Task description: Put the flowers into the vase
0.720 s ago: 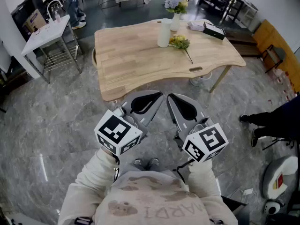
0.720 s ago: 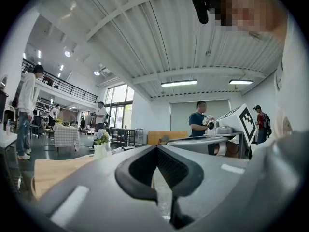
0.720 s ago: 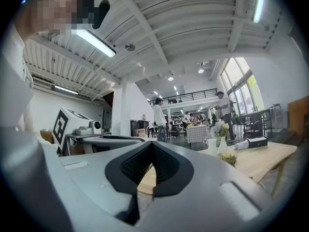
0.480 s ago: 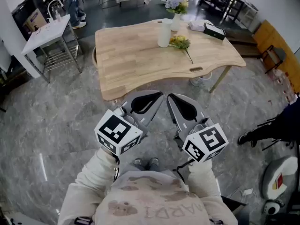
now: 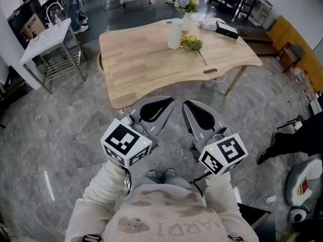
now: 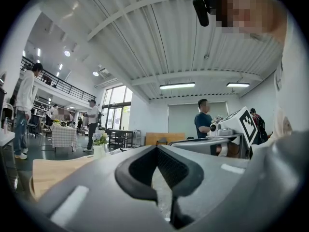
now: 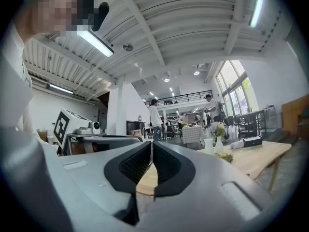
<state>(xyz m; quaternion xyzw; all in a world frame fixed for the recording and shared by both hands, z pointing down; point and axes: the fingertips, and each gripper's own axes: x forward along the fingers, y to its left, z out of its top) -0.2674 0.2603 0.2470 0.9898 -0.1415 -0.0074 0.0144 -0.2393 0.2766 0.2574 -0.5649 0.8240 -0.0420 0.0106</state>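
Note:
A bunch of yellow flowers (image 5: 192, 43) lies on the far side of the wooden table (image 5: 146, 64), next to a tall white vase (image 5: 175, 33). In the right gripper view the flowers (image 7: 225, 156) and the white vase (image 7: 208, 145) show small and far off. My left gripper (image 5: 169, 103) and right gripper (image 5: 186, 105) are held side by side above the floor, well short of the table's near edge. Both are shut with nothing between their jaws, as the left gripper (image 6: 157, 148) and right gripper (image 7: 151, 143) show in their own views.
A small vase of pale flowers (image 5: 187, 8) and a black box (image 5: 228, 29) stand at the table's far edge. A white side table (image 5: 48, 34) is at the left and a person's leg (image 5: 290, 140) at the right. Grey stone floor lies between me and the table.
The head view has shifted a little, so the table sits slightly higher and further left. The person's leg at the right has moved. Both grippers stay shut and side by side.

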